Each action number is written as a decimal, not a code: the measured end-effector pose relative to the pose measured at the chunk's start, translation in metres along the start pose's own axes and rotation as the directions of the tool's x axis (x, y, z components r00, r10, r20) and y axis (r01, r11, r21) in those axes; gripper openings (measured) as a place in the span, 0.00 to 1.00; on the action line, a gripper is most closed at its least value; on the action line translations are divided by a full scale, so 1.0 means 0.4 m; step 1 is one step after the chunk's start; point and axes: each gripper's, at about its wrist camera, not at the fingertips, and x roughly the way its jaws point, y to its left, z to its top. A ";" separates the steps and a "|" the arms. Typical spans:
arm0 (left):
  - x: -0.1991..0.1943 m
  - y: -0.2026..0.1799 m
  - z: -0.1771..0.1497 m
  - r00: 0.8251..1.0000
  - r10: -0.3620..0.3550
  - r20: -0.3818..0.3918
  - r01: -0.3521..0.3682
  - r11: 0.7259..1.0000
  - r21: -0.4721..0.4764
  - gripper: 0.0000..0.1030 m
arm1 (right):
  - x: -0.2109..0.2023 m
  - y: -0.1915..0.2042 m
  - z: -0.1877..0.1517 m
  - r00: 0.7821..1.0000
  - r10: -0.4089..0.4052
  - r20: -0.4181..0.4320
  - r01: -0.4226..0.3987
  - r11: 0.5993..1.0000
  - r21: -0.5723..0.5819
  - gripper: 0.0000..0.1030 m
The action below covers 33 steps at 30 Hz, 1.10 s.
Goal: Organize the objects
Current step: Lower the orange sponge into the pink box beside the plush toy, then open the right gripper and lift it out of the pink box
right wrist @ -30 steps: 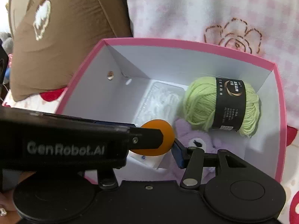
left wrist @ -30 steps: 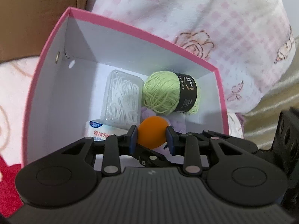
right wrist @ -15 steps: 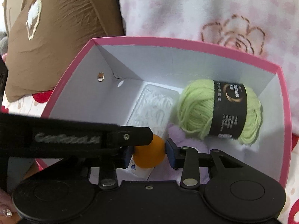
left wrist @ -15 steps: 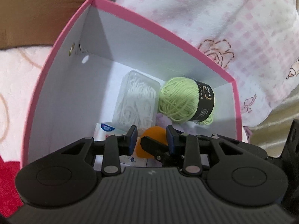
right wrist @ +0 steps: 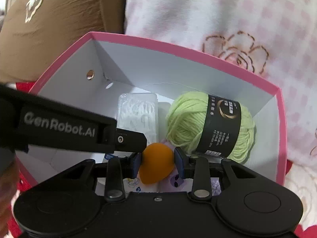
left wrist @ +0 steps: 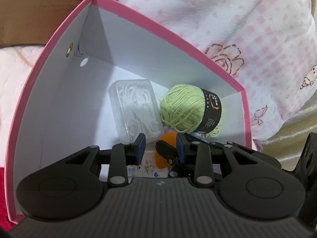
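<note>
Right tool (right wrist: 157, 161) now clamped on orange sponge (right wrist: 156, 162), left tool (left wrist: 160, 148) narrowly parted, empty, yarn (right wrist: 210, 125) beside.

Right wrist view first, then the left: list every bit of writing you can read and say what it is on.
"GenRobot.AI": white letters on the side of the left tool, right wrist view.
Yarn ball band: round gold emblem and rows of small print, too small to read in either view.
Tissue pack: blue print and a cartoon drawing, mostly hidden, unreadable.
Nothing else legible.

Home, prob. bedroom: pink checked fleece blanket (right wrist: 227, 10), brown pillow (right wrist: 59, 29).
</note>
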 end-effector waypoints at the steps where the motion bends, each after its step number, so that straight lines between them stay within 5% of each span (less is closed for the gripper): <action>1: 0.000 -0.002 0.002 1.000 0.007 0.005 -0.007 1.000 0.003 0.30 | 0.003 -0.003 0.004 1.000 0.000 0.000 0.000 1.000 0.013 0.39; 6: -0.014 0.001 0.001 0.999 0.024 0.026 -0.024 1.000 0.010 0.31 | 0.007 -0.010 0.013 1.000 0.027 -0.007 -0.027 0.999 0.040 0.43; 10: -0.038 0.007 0.003 0.999 0.035 0.039 -0.036 0.999 0.019 0.31 | -0.040 -0.023 -0.001 0.998 0.065 0.017 -0.066 0.996 0.056 0.62; 17: -0.108 -0.012 -0.011 0.999 0.043 0.000 -0.043 0.994 0.099 0.33 | -0.151 -0.056 -0.036 0.990 0.125 0.061 -0.128 0.990 0.051 0.67; 20: -0.147 -0.047 -0.026 0.994 0.113 -0.005 -0.110 0.976 0.187 0.36 | -0.205 -0.037 -0.059 0.986 0.138 0.088 -0.141 0.990 0.030 0.68; 27: -0.267 -0.122 -0.046 0.996 0.091 0.020 -0.093 0.961 0.261 0.47 | -0.300 -0.021 -0.088 0.991 0.069 0.111 -0.069 0.998 -0.008 0.69; 33: -0.352 -0.114 -0.086 0.989 0.148 -0.019 -0.138 0.953 0.271 0.50 | -0.417 -0.023 -0.122 0.987 0.070 0.147 -0.074 0.997 0.026 0.81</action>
